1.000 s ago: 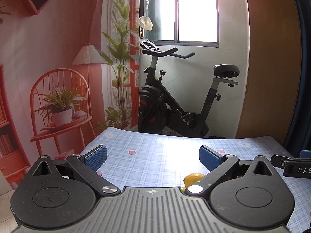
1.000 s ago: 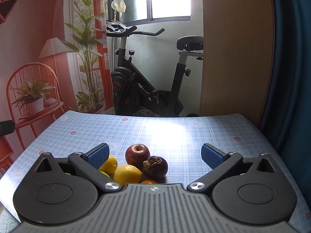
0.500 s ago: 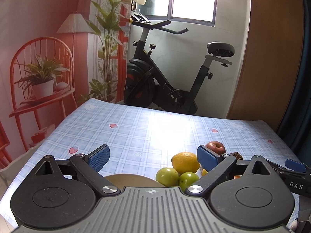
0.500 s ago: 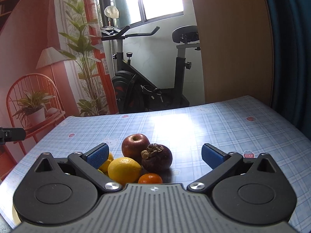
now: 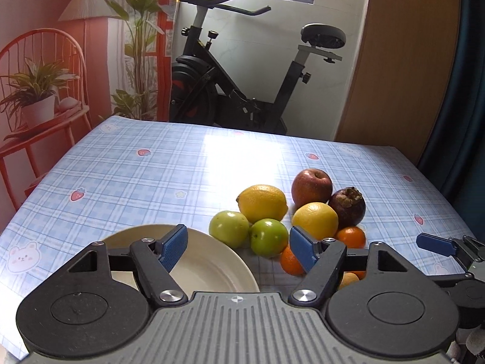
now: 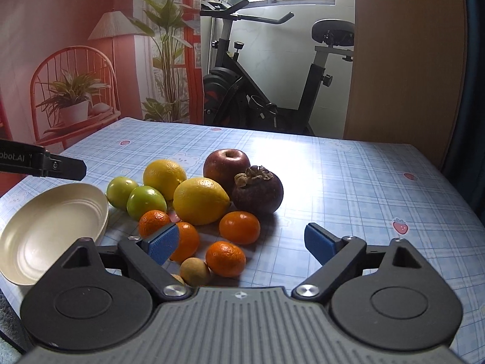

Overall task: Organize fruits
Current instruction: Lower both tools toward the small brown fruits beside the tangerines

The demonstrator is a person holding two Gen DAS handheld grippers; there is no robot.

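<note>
Reading the only legible lettering, "obot.AI" on the left gripper [image 6: 42, 163], we note both it and the right gripper [image 6: 239, 242] unclenched, fingers just narrowing on nothing, above the fruits [image 6: 200, 200] piled beside the cream plate [image 6: 18, 227] on the tabletop [image 6: 363, 188].

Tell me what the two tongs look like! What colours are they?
Both tongs look alike. The left tongs and the right tongs have black arms shaped like triangles, round black discs, shiny silver bolts and a ribbed grey body. Their fingertips wear bright blue bumpy pads. White letters are printed on the side of each.
</note>
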